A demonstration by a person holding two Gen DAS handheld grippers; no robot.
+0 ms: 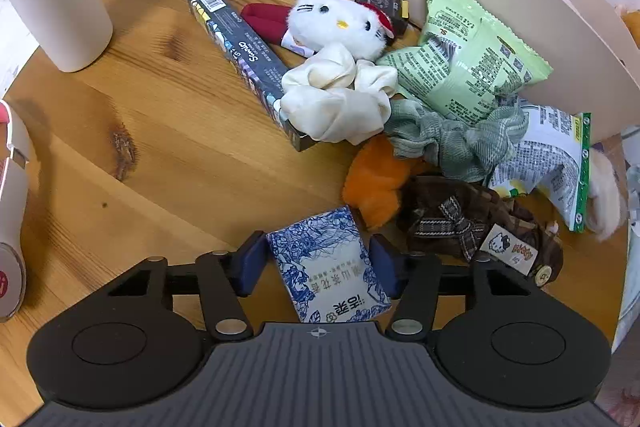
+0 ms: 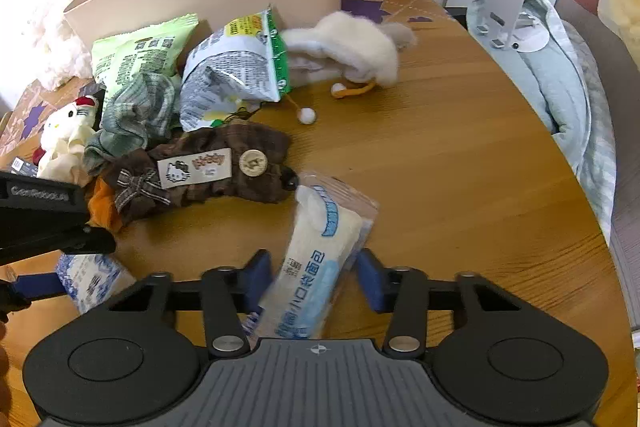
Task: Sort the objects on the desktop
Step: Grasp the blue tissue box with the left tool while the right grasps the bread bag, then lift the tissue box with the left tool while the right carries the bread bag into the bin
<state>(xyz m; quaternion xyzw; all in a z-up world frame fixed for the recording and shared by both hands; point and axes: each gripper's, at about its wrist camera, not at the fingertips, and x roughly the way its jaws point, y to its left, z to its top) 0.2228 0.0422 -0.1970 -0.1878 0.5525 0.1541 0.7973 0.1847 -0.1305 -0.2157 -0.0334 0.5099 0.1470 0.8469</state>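
1. My left gripper (image 1: 318, 261) grasps a small blue-and-white patterned box (image 1: 330, 267); both blue pads press on its sides, low against the wooden table (image 1: 160, 131).
2. My right gripper (image 2: 312, 281) straddles a clear-wrapped bread packet (image 2: 316, 263) with blue print. The left pad meets the wrapper, but I cannot tell whether the right pad touches it, so I cannot call the grip clenched.
3. Just beyond the patterned box lie an orange plush piece (image 1: 376, 187) and a brown fabric pouch (image 1: 480, 223) with a bow, a cat label and a button.
4. Further out, a grey-green scrunchie (image 1: 452, 139) and a cream scrunchie (image 1: 340, 99) sit bunched together; the cream one overlaps a long dark box (image 1: 244, 63).
5. A white cat plush (image 1: 340, 23) sits behind the cream scrunchie.
6. A green snack bag (image 1: 472, 67) and a white snack bag (image 1: 552, 155) lean against a beige bin (image 1: 520, 11).
7. In the right view, a cream fluffy plush (image 2: 352, 47) lies beside the white bag.
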